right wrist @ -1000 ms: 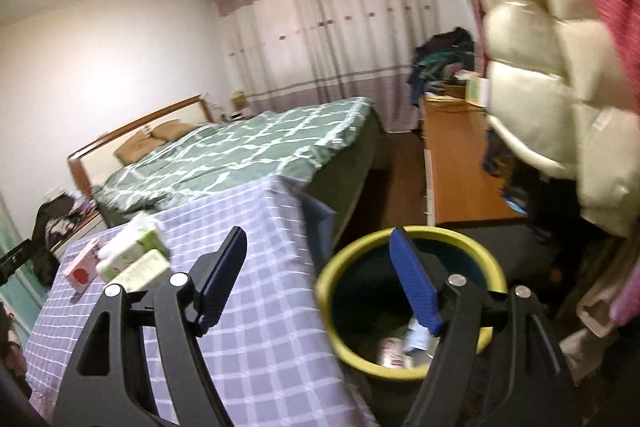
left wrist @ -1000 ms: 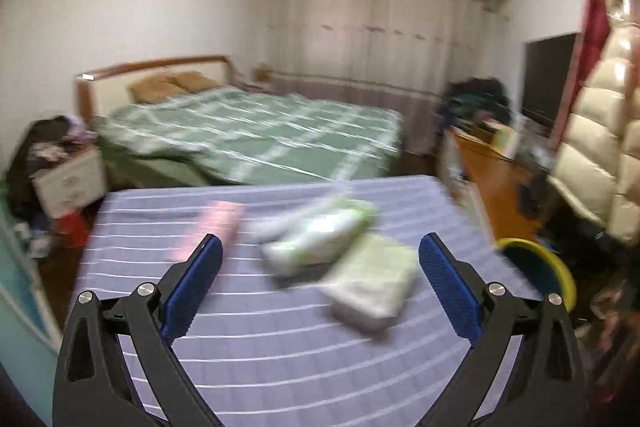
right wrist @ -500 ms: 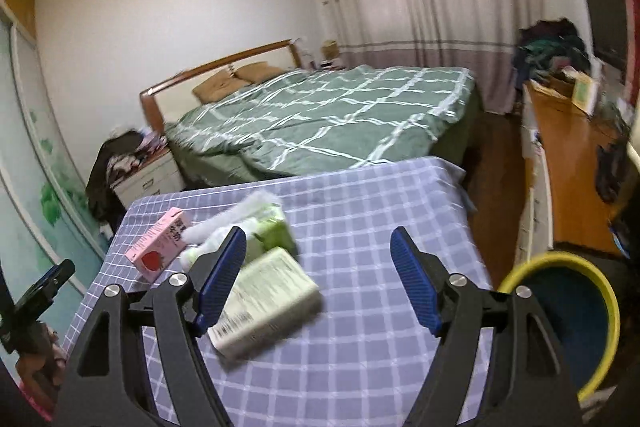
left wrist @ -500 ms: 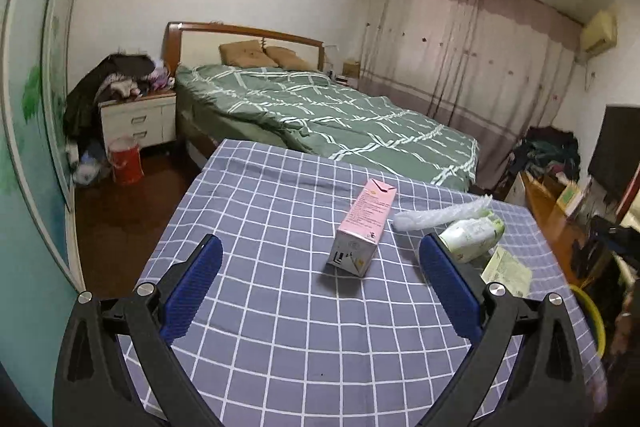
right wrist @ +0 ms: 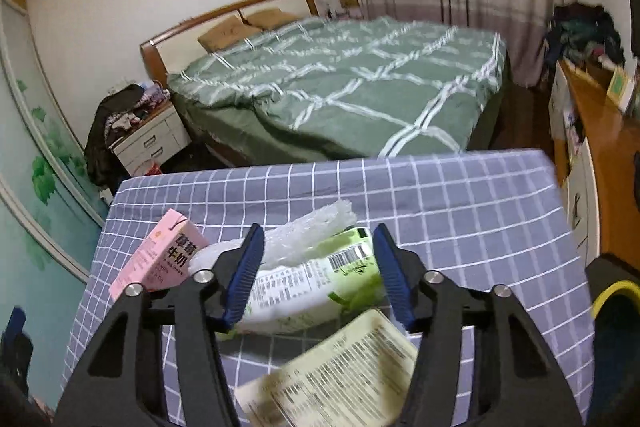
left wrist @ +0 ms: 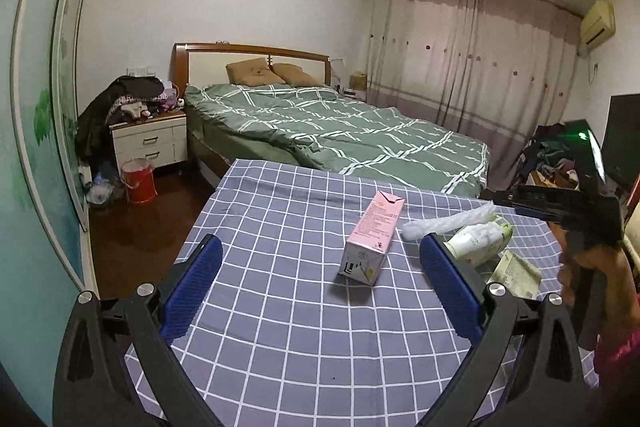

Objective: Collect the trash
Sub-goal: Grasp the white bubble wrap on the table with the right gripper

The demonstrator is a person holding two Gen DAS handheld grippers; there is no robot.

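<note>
A pink milk carton (left wrist: 372, 237) lies on the checked tablecloth (left wrist: 280, 327), ahead of my open, empty left gripper (left wrist: 320, 283). To its right lie a clear plastic wrapper (left wrist: 448, 221), a green-and-white pack (left wrist: 480, 243) and a pale flat packet (left wrist: 516, 273). In the right wrist view my open right gripper (right wrist: 316, 267) straddles the green-and-white pack (right wrist: 312, 283), jaws on either side and apart from it. The wrapper (right wrist: 304, 231) lies behind it, the pale packet (right wrist: 332, 375) below it, the pink carton (right wrist: 164, 255) to the left.
A yellow-rimmed bin (right wrist: 612, 291) stands off the table's right edge. A green bed (left wrist: 332, 131) lies beyond the table, a nightstand with clothes (left wrist: 148, 139) and a red bucket (left wrist: 138, 181) to the left. A wooden desk (right wrist: 604, 155) runs along the right.
My right gripper has swung from over the bin back to the table and come down around the green-and-white pack. My left gripper has turned left and steadied facing the pink carton.
</note>
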